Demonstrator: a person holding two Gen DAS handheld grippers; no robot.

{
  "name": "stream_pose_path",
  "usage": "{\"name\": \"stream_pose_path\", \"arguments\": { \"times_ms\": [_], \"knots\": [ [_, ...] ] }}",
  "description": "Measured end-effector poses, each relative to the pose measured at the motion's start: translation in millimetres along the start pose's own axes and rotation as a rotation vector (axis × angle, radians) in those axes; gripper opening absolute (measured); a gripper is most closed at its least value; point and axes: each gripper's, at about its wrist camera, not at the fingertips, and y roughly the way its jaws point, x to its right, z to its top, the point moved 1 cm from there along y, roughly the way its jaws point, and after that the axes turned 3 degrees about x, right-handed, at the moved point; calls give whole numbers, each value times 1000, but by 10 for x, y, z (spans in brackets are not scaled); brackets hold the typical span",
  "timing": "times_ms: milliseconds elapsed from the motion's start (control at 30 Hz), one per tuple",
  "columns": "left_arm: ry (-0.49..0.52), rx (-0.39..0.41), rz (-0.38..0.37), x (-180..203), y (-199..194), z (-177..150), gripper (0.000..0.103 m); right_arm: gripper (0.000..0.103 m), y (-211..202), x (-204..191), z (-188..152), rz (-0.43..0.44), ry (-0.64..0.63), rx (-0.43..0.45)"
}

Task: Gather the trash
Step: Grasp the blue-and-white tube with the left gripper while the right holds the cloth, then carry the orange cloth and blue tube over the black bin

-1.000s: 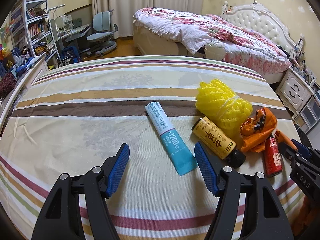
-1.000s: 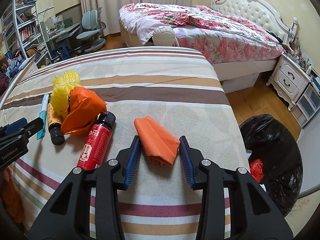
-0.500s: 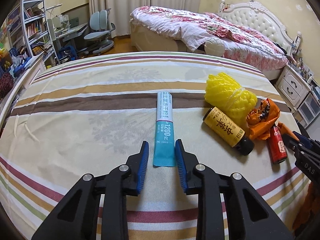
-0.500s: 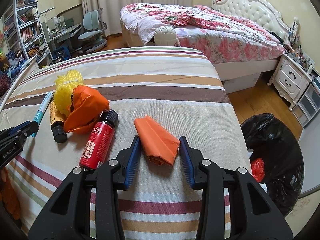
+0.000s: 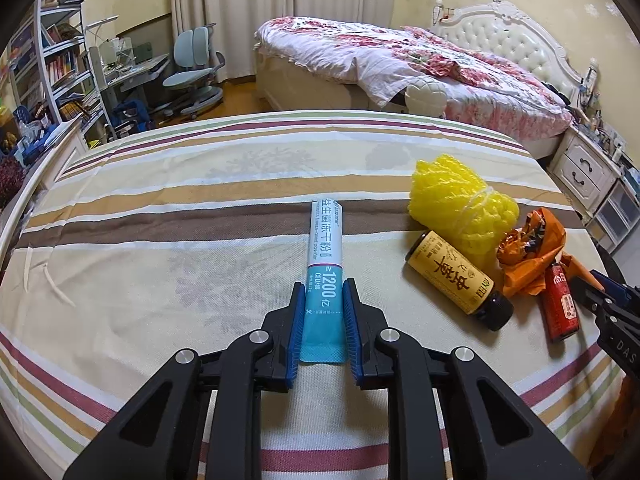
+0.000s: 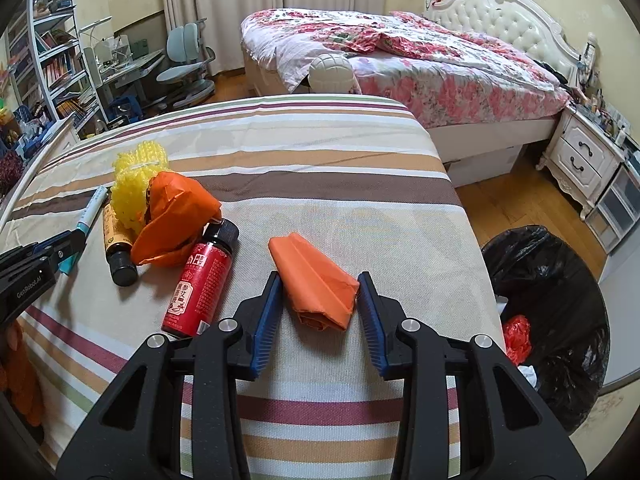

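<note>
Trash on striped counter (image 5: 160, 208); both grippers at pieces.
Left gripper (image 5: 323, 300): fingers pinching teal-and-white sachet's near end. Right gripper (image 6: 319, 296): fingers spread around folded orange paper (image 6: 316, 280), just beside it. Left of that paper: red bottle (image 6: 200, 284), crumpled orange wrapper (image 6: 172, 216), yellow bottle (image 5: 456, 276), yellow foam net (image 5: 460, 200). Right: black trash bag (image 6: 560, 292).

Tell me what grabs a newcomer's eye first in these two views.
First, the left gripper, its jaws shut on the blue-and-white tube lying on the striped bedspread. Next, the right gripper, open around a folded orange wrapper, with the red bottle just left of it. Right of the bed, on the floor, gapes a black trash bag.
</note>
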Motion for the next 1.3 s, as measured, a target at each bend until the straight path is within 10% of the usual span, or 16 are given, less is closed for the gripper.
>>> {"name": "stream_pose_path", "arguments": {
  "times_ms": [700, 1300],
  "knots": [
    [31, 85, -117, 340, -508, -143, 19, 37, -363, 171, -194, -12, 49, 50],
    [176, 160, -329, 1539, -715, -39, 19, 37, -965, 1161, -253, -196, 182, 177]
  ]
}}
